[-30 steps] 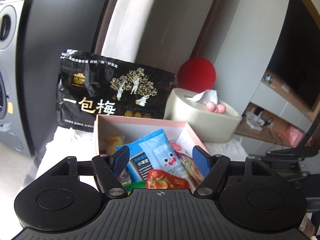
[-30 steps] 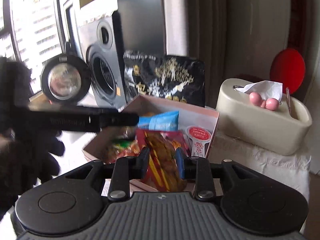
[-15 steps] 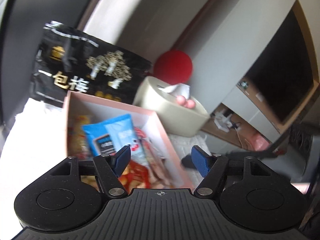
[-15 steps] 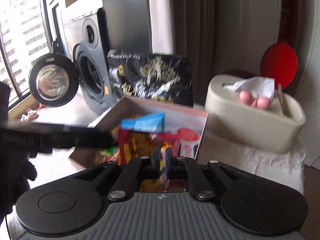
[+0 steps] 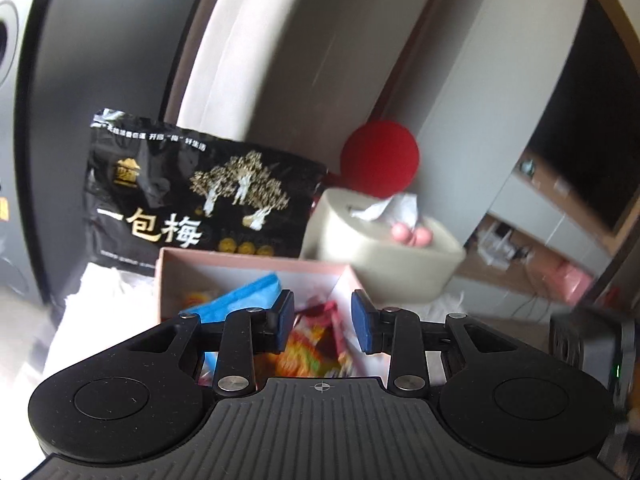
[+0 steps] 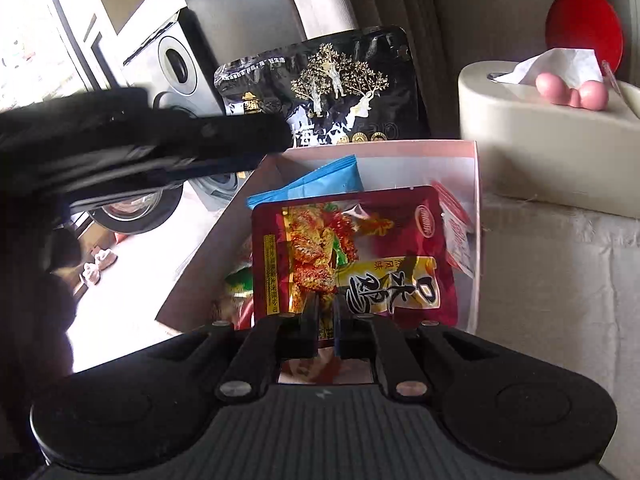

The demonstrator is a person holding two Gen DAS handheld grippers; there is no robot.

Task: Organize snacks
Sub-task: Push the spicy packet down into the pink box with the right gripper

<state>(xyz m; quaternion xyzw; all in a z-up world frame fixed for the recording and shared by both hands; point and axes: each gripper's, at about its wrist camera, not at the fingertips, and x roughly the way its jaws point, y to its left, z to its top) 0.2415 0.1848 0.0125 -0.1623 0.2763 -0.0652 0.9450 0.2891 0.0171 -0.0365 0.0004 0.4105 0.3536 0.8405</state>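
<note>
A pink cardboard box [image 6: 380,146] holds several snack packets, among them a blue packet [image 6: 320,184]. My right gripper [image 6: 326,312] is shut on the lower edge of a red chicken-snack packet [image 6: 360,240], which stands tilted up over the box. In the left wrist view the same box [image 5: 256,258] and blue packet [image 5: 248,296] lie just below my left gripper [image 5: 322,320]. Its blue pads [image 5: 286,320] are closing with a clear gap, and nothing is pressed between them. From the right wrist view the left gripper [image 6: 160,148] shows as a dark blur above the box's left side.
A large black plum bag [image 5: 200,196] leans upright behind the box. A beige tissue box [image 6: 540,148] with pink balls on top stands to the right on a white cloth [image 6: 560,280], with a red round thing [image 5: 380,160] behind it. A grey speaker [image 6: 176,64] stands at left.
My right jaws closed on the red packet and sank closer to the box. The left jaws narrowed by more than half. The left view swung left and back.
</note>
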